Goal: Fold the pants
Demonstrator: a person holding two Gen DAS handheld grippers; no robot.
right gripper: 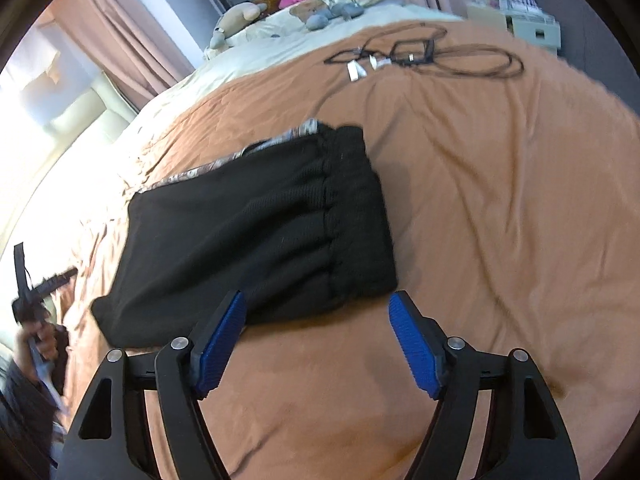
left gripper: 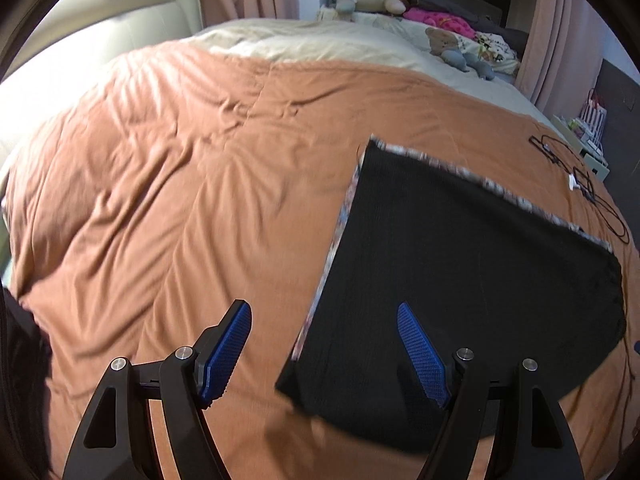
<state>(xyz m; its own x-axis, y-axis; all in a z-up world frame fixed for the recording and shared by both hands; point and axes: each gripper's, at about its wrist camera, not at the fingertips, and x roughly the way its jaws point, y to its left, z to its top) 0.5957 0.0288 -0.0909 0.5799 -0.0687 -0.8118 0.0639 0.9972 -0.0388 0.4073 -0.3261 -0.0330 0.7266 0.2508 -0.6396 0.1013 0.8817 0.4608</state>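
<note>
The black pants (left gripper: 460,280) lie folded into a compact rectangle on the orange bedspread (left gripper: 180,200), with a patterned lining showing along two edges. My left gripper (left gripper: 324,316) is open and empty, above the pants' near left corner. In the right wrist view the folded pants (right gripper: 256,240) lie flat with the elastic waistband to the right. My right gripper (right gripper: 316,304) is open and empty, just in front of the pants' near edge. The orange bedspread (right gripper: 480,200) surrounds them.
Black cables with white plugs (right gripper: 424,56) lie on the bedspread beyond the pants. Stuffed toys and clothes (left gripper: 400,4) are piled at the far end of the bed. A padded headboard (left gripper: 120,36) stands left. The person's hand with the other gripper (right gripper: 32,312) shows at the left.
</note>
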